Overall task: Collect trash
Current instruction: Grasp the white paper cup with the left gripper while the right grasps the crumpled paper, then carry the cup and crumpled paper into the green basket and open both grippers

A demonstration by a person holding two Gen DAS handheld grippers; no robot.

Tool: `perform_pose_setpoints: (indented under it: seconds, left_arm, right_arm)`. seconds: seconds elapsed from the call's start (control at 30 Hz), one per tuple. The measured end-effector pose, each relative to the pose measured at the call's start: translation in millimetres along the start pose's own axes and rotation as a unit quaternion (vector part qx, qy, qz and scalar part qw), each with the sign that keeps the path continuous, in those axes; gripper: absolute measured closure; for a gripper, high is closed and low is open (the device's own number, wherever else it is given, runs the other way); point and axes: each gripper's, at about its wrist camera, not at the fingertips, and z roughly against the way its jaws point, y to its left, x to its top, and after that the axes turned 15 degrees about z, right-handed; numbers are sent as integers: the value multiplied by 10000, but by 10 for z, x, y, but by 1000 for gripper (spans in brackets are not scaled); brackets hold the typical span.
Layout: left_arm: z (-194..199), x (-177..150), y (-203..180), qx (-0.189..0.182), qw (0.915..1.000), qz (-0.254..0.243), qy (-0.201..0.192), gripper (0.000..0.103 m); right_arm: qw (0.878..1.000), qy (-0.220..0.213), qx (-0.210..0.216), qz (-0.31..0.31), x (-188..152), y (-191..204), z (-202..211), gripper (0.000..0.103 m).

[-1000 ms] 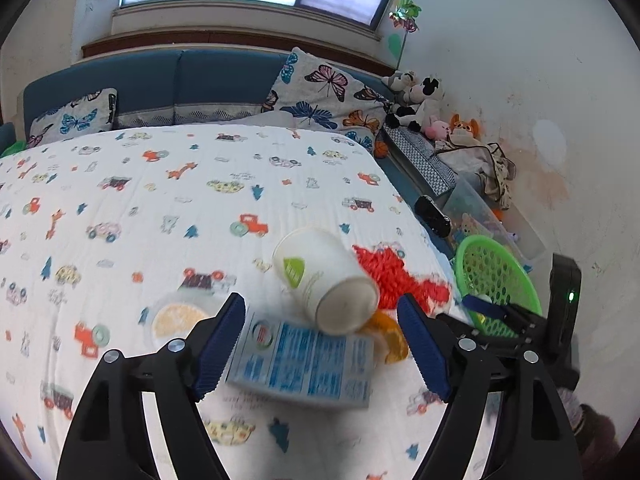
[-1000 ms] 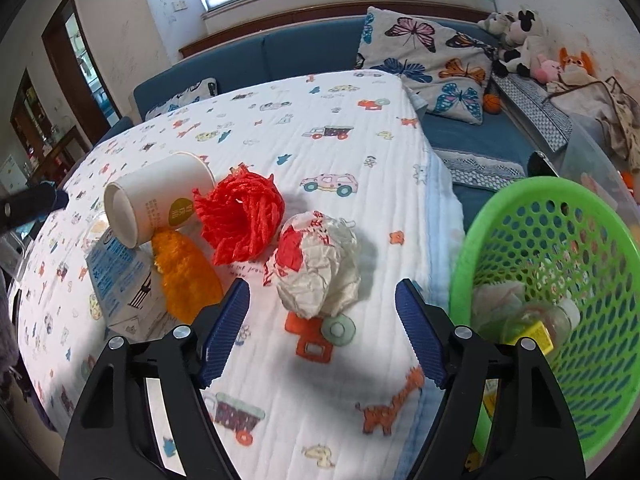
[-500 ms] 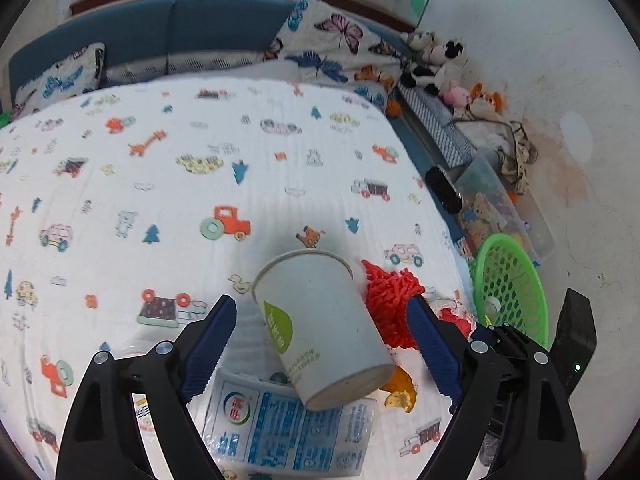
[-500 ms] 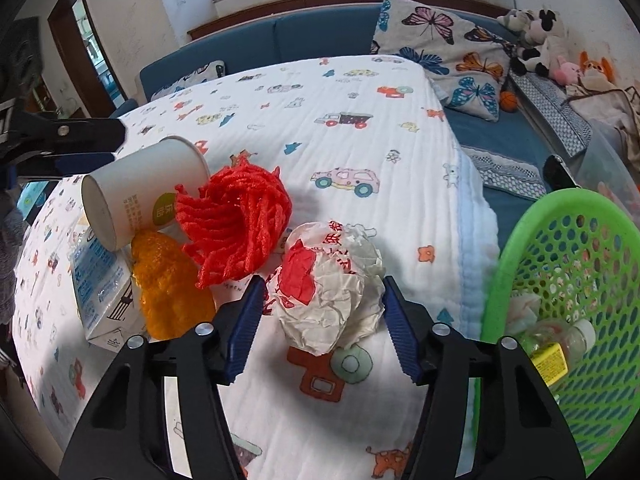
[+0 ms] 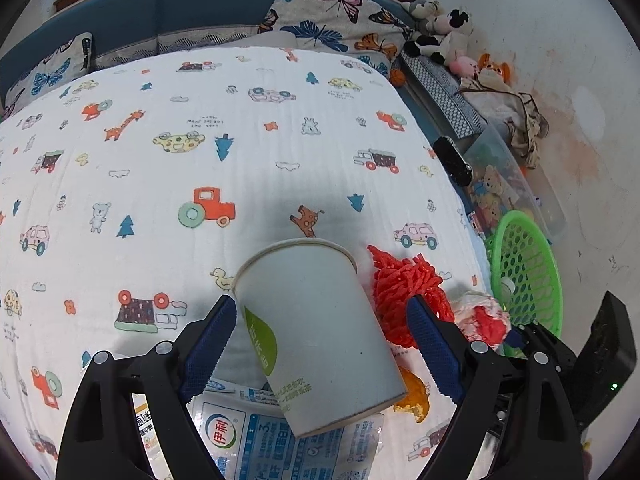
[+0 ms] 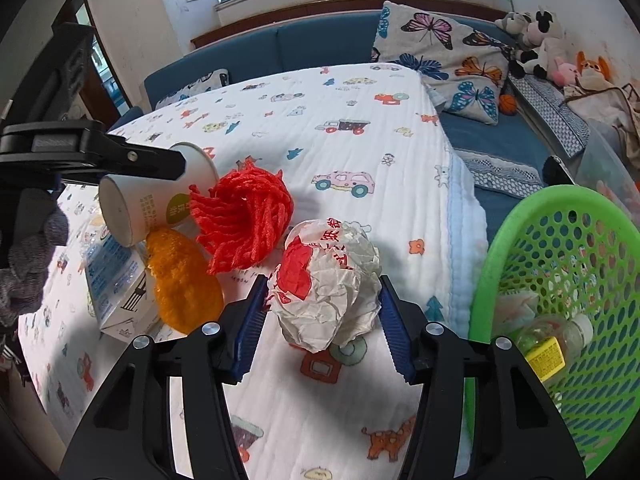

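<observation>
A second ago the right claw (image 6: pixel 322 326) stood wide around the crumpled paper wrapper (image 6: pixel 326 286); now its jaws are closing, pads against both sides of the wad. The left claw (image 5: pixel 322 346) has come forward and down over the paper cup (image 5: pixel 316 332), which lies on its side across the milk carton (image 5: pixel 280 448); the jaws stand apart, one pad by the cup's rim, the other clear of its wall. All this trash sits near the bed's (image 5: pixel 200 120) right edge: the red mesh net (image 6: pixel 244 218) touches the cup and the wrapper, the orange net (image 6: pixel 186 288) lies beside the carton. The green basket (image 6: pixel 560 264) stands just off that edge (a bottle (image 6: pixel 552 340) already lies in it). The far half of the bed, up to the pillows, is bare quilt
</observation>
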Motion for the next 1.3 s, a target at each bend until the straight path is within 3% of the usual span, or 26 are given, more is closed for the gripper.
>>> perform_pose_setpoints:
  seconds: [0.2, 0.33, 0.67, 0.87, 1.3]
  left_arm:
    - [-49, -7, -4, 39, 10000, -13, 13, 23]
    - [-66, -12, 8, 2, 10000, 39, 48, 38]
    - [258, -129, -125, -128, 9987, -230, -442, 40]
    - [537, -225, -335, -402, 9952, -506, -739, 40]
    - [510, -553, -1168, -931, 9842, -1354, -656, 40]
  right_arm:
    - [9999, -75, -6, -78, -46, -27, 107, 48]
    - [9997, -125, 34, -208, -86, -51, 158, 48]
    - [9990, -295, -94, -331, -197, -99, 408, 48]
    - [9982, -349, -284, -406, -285, -207, 569, 48]
    - [9898, -274, -978, -997, -762, -808, 981, 48]
